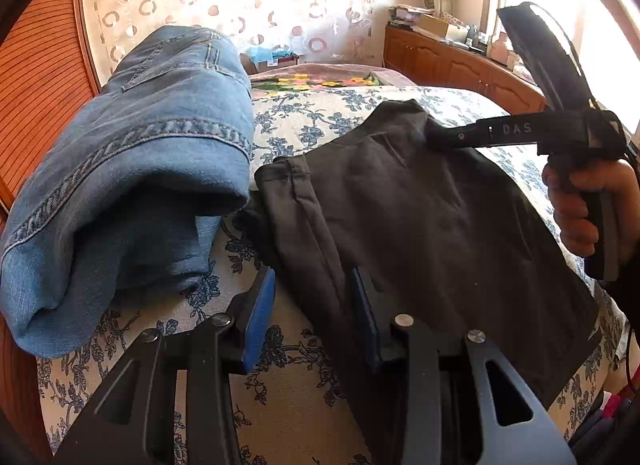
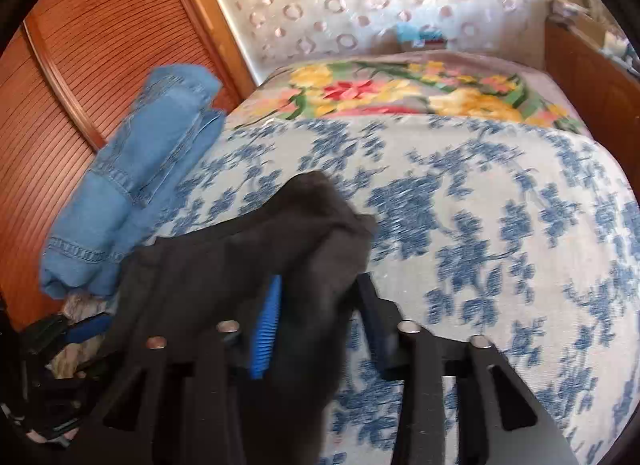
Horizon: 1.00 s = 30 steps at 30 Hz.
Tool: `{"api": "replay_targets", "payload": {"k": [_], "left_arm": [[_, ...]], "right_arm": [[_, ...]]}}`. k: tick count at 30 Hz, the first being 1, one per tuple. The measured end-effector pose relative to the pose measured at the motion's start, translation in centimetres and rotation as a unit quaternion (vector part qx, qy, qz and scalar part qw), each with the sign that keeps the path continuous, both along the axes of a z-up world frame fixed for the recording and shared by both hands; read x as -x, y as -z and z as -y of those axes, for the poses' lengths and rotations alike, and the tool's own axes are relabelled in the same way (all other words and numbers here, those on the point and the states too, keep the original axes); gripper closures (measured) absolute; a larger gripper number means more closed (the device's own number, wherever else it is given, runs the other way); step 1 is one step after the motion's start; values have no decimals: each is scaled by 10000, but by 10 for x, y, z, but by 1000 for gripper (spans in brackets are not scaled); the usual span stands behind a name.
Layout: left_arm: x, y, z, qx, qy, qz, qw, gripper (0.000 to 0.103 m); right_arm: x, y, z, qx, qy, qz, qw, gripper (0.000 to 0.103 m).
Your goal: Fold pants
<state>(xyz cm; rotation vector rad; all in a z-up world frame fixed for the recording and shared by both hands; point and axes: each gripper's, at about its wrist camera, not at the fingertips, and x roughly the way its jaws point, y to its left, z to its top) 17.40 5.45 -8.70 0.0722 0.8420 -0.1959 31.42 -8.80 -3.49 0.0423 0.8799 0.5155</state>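
Observation:
Dark grey pants (image 1: 420, 217) lie partly folded on the bed. My left gripper (image 1: 316, 305) is open low over their near left edge, one blue pad on the bedspread side and one over the cloth. My right gripper (image 1: 434, 137) reaches to the far corner of the pants. In the right wrist view the grey cloth (image 2: 304, 249) sits bunched between the fingers of my right gripper (image 2: 320, 297), whose jaws stand apart around it. The right wrist view is blurred.
Folded blue jeans (image 1: 132, 169) lie at the left, by a wooden slatted wardrobe (image 2: 80, 65). The bed has a blue floral bedspread (image 2: 500, 225) and a bright flowered blanket (image 2: 400, 93) at the far end. A wooden cabinet (image 1: 452, 61) stands at right.

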Motion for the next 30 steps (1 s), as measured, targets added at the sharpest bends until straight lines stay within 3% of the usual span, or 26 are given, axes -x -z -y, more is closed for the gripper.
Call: {"api": "replay_targets", "payload": {"k": [3,9,14,17,23,26,30], "left_arm": [[1,-1,-2,16,-25,18,10000,63],[5,-13,3,114,74,137,9998,63],[4,-26,13,177,157,280,9993,63],[-1,-28,18,219,199,284,9992,63],[-15,-28,29,227,286,229,9991,63],[-23,-30,35,232,322,238,9989,63],[-32,-32,43,222,402,243,9986,63]], "right_arm": [[1,1,-6,186,-83,133,9997,94],[14,-17,16,188,71,509,9985,97],[22,-30,46,430,384,767,9954,97],[16,-24,56,380,374,598,9968,97],[14,-15,59,388,457,459,9971,85],[30,-18,66,356,437,658,9962,78],[70,-22,76,227,297,822,9959,77]]}}
